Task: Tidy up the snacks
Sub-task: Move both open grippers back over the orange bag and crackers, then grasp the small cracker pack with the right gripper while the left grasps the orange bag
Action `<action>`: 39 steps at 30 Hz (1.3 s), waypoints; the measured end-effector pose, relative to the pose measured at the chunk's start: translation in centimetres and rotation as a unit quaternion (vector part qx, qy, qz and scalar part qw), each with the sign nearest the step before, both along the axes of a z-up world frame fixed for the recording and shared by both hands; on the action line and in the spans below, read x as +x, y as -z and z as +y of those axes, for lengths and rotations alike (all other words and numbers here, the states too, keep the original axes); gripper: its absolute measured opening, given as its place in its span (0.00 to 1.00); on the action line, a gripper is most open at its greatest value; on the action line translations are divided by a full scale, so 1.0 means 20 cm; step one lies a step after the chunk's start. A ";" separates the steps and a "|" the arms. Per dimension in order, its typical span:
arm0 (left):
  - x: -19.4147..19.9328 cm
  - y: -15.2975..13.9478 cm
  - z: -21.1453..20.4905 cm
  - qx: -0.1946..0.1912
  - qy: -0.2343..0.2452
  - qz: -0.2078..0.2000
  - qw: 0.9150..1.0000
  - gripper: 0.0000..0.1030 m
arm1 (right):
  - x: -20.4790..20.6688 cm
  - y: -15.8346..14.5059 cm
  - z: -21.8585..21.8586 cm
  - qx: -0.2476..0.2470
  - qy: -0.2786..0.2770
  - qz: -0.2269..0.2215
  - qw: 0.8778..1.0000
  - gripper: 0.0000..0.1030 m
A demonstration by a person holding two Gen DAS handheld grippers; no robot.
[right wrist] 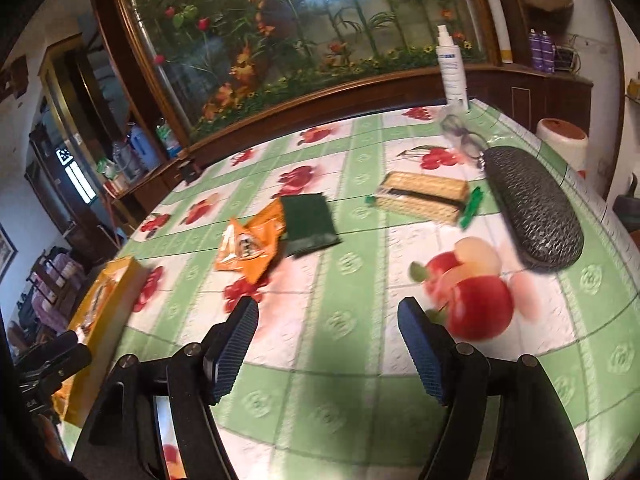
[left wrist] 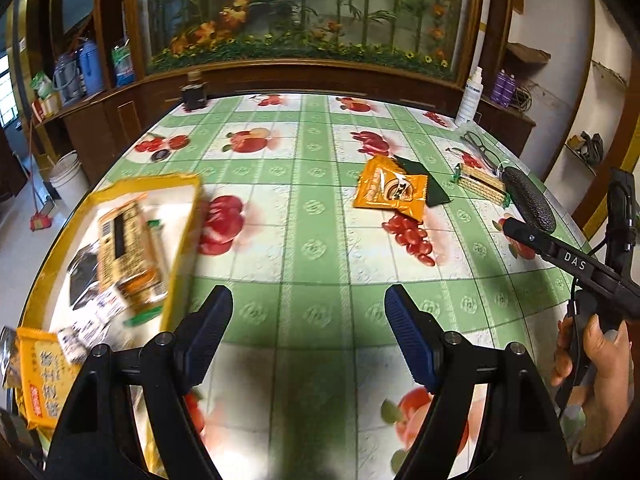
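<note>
Both grippers are hovering over a table with a green checked fruit-print cloth. The left gripper is holding its jaws apart with nothing between them, and so is the right gripper. Just left of the left gripper, a yellow-rimmed box is holding several snack packets. Farther out, an orange snack packet is overlapping a dark green packet. Near them, a cracker pack is lying beside a black glasses case.

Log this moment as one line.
left gripper open, empty | right gripper open, empty | orange packets, cracker pack loose | yellow box part-filled
</note>
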State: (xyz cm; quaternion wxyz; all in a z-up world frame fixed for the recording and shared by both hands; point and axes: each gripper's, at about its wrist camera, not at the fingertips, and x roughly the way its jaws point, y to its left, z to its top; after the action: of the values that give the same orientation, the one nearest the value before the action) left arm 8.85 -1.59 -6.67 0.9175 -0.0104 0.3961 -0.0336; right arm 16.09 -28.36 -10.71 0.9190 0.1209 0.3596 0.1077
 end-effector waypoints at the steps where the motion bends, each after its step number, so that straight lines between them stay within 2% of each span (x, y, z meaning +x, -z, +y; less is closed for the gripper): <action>1: 0.03 0.00 -0.02 -0.001 0.002 0.002 1.000 0.76 | 0.03 0.01 -0.02 -0.006 0.003 0.001 1.000 0.73; 8: 0.33 0.09 -0.18 -0.037 0.029 0.047 0.998 0.76 | 0.24 -0.01 -0.12 -0.045 0.008 0.008 0.999 0.76; 14: 0.46 0.17 -0.24 -0.056 0.027 0.077 0.995 0.76 | 0.48 -0.08 -0.10 -0.117 -0.072 0.008 0.990 0.85; 16: 0.49 0.19 -0.26 -0.058 0.028 0.083 0.995 0.76 | 0.56 -0.07 -0.06 -0.152 -0.119 0.027 0.981 0.85; 18: 0.52 0.20 -0.27 -0.059 0.030 0.087 0.994 0.76 | 0.63 -0.04 -0.02 -0.200 -0.155 0.047 0.966 0.85; 22: 0.59 0.20 -0.30 -0.053 0.031 0.085 0.994 0.76 | 0.73 0.04 0.00 -0.274 -0.178 0.062 0.943 0.85; 28: 0.71 0.25 -0.38 -0.021 0.037 0.084 0.996 0.76 | 0.85 0.16 -0.07 -0.248 -0.184 0.102 0.946 0.86; 29: 0.73 0.26 -0.40 -0.016 0.041 0.084 0.995 0.76 | 0.86 0.17 -0.09 -0.236 -0.181 0.100 0.950 0.92; 30: 0.74 0.26 -0.42 -0.014 0.047 0.086 0.995 0.76 | 0.87 0.18 -0.10 -0.227 -0.176 0.103 0.952 0.93; 32: 0.75 0.28 -0.47 -0.010 0.059 0.087 0.994 0.76 | 0.88 0.18 -0.13 -0.208 -0.166 0.106 0.958 0.95; 35: 0.78 0.30 -0.54 0.020 0.062 0.086 0.994 0.76 | 0.86 0.18 -0.11 -0.204 -0.163 0.105 0.959 0.96; 39: 0.80 0.31 -0.58 0.028 0.055 0.081 0.995 0.82 | 0.81 0.18 -0.06 -0.203 -0.159 0.095 0.961 0.95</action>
State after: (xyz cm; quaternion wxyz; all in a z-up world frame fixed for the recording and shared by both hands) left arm 24.95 -13.11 -12.95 0.8791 0.0347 0.4700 -0.0714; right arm 32.32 -29.59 -14.39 0.8569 -0.1178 0.4738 0.1656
